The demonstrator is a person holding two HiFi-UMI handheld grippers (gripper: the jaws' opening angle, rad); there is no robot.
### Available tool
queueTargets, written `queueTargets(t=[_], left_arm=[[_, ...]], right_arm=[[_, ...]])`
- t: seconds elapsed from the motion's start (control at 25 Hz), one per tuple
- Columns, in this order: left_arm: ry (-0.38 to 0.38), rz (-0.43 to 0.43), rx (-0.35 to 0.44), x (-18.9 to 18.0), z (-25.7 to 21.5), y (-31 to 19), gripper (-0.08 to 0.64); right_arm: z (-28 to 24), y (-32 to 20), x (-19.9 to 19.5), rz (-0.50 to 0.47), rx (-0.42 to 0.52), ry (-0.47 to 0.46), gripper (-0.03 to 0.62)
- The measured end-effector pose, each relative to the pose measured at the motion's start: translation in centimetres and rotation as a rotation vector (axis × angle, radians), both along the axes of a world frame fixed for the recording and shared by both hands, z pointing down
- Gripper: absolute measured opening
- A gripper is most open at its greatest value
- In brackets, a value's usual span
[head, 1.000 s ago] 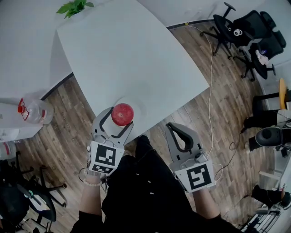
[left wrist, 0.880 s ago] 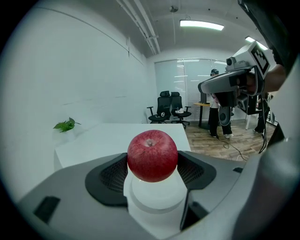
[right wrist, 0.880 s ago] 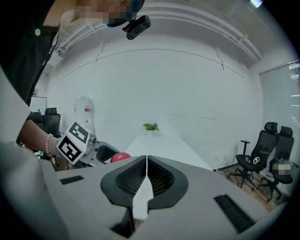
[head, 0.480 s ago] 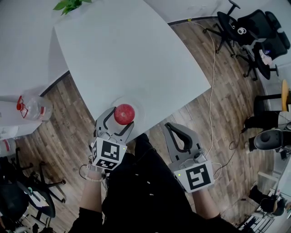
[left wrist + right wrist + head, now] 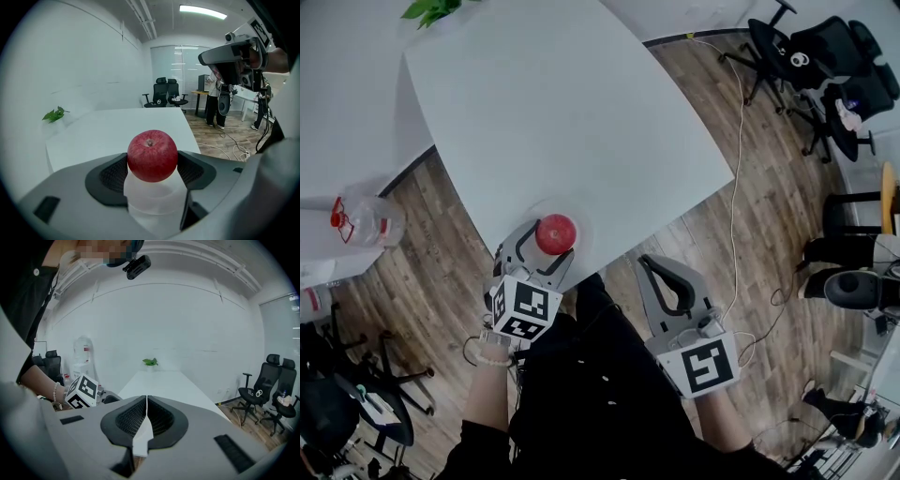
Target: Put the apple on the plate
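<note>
A red apple (image 5: 556, 233) sits between the jaws of my left gripper (image 5: 544, 244), over a white plate (image 5: 581, 221) at the near corner of the white table (image 5: 562, 112). In the left gripper view both pads press the sides of the apple (image 5: 152, 155), and the plate (image 5: 152, 201) shows just under it. Whether the apple touches the plate I cannot tell. My right gripper (image 5: 662, 277) hangs off the table's near edge over the wooden floor, shut and empty. In the right gripper view, the right gripper (image 5: 146, 414) has its jaws closed together.
A green plant (image 5: 431, 9) stands at the table's far end. A large water bottle (image 5: 361, 221) is on the left. Black office chairs (image 5: 811, 56) stand at the upper right, and a cable (image 5: 736, 187) runs across the floor. A person (image 5: 213, 103) stands in the room's background.
The left gripper has edged forward and the apple looks slightly smaller, as if lower over the plate. The right gripper has barely moved.
</note>
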State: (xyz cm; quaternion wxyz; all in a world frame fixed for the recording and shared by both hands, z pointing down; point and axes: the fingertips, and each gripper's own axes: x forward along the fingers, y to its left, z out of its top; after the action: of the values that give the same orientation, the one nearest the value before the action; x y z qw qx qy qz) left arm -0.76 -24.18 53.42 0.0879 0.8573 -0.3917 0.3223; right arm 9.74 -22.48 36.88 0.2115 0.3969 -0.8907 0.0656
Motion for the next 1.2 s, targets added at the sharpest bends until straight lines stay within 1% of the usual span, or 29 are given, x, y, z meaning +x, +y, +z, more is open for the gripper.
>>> queueTargets(t=[0.36,0.6,0.8,0.92,1.2], left_arm=[[-0.056,0.007,-0.034,0.5,2.2,0.3,0.341],[-0.109,0.027,-0.024,0.6,3.1,0.1,0.341],[-0.105,0.013,-0.010,0.6,3.2,0.0,0.341],[-0.106,-0.001,-0.019,0.5,3.6,-0.1,0.341],[-0.059,-0.007,-0.035,0.4,3.6,0.0,0.341]], right_arm=[[0.4,-0.1,0.4,-0.004,-0.015,-0.005,0.043],[0.7,-0.1,0.7,-0.003,-0.020,-0.004,0.043],[0.6,-0.1,0.7,-0.005,-0.021,-0.004,0.043],[0.8,0.1,0.5,-0.009,-0.028,-0.003,0.043],[0.8,0.4,0.1,-0.018,-0.030,0.001,0.043]])
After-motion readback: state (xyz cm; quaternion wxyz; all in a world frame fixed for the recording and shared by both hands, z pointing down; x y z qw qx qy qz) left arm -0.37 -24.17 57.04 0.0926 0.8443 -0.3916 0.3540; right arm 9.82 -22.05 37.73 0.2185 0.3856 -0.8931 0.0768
